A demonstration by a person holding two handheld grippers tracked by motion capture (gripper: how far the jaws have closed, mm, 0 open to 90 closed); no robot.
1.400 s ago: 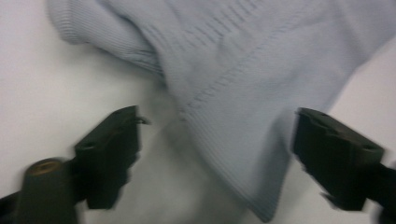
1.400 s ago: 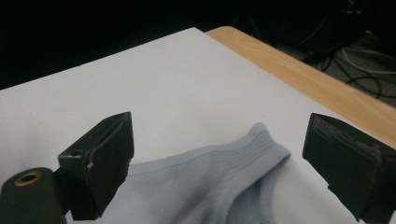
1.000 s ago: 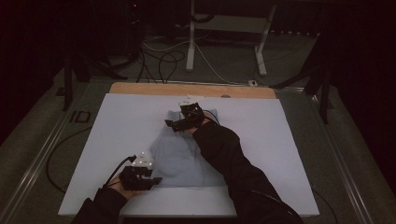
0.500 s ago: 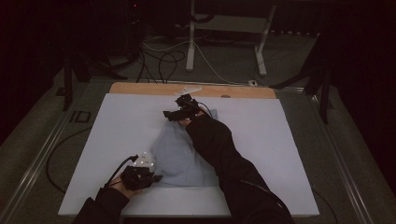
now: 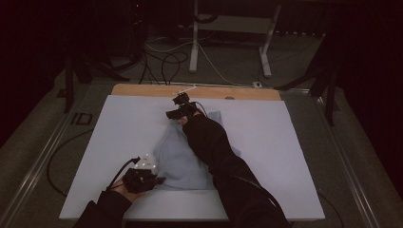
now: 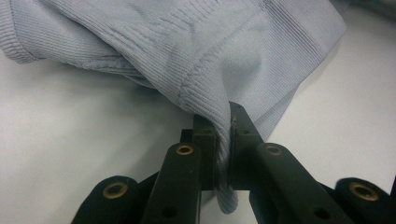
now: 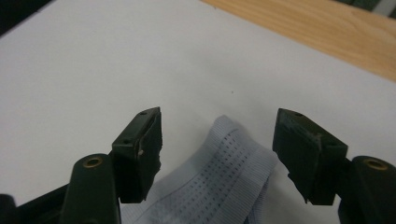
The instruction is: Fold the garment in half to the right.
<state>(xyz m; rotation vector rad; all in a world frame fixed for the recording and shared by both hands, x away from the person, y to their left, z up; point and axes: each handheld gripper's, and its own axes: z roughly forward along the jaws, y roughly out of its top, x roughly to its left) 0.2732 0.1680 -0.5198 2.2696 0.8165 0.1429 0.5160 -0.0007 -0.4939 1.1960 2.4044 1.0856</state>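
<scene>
A pale blue knitted garment (image 5: pixel 176 156) lies bunched in the middle of the white table (image 5: pixel 294 142). At its near left corner my left gripper (image 5: pixel 159 180) is shut on a fold of the ribbed hem (image 6: pixel 210 46), which stands pinched between the pads (image 6: pixel 223 126). At the far end my right gripper (image 5: pixel 170 115) points down over the garment's far edge. Its jaws have just been closing and still stand apart. A perforated, ribbed edge of the garment (image 7: pixel 224 172) lies between them, and neither pad touches it (image 7: pixel 218 119). A dark sleeve covers the garment's right side.
A wooden strip (image 5: pixel 199 91) runs along the table's far edge. Beyond it, cables and a metal stand's legs (image 5: pixel 195 42) are on the dark floor. A metal rail (image 5: pixel 43 152) lies on the floor left of the table.
My right gripper has moved left along the garment's far edge and sunk a little, its jaws narrower. The left gripper has shut on the hem. The cloth has bunched up narrower.
</scene>
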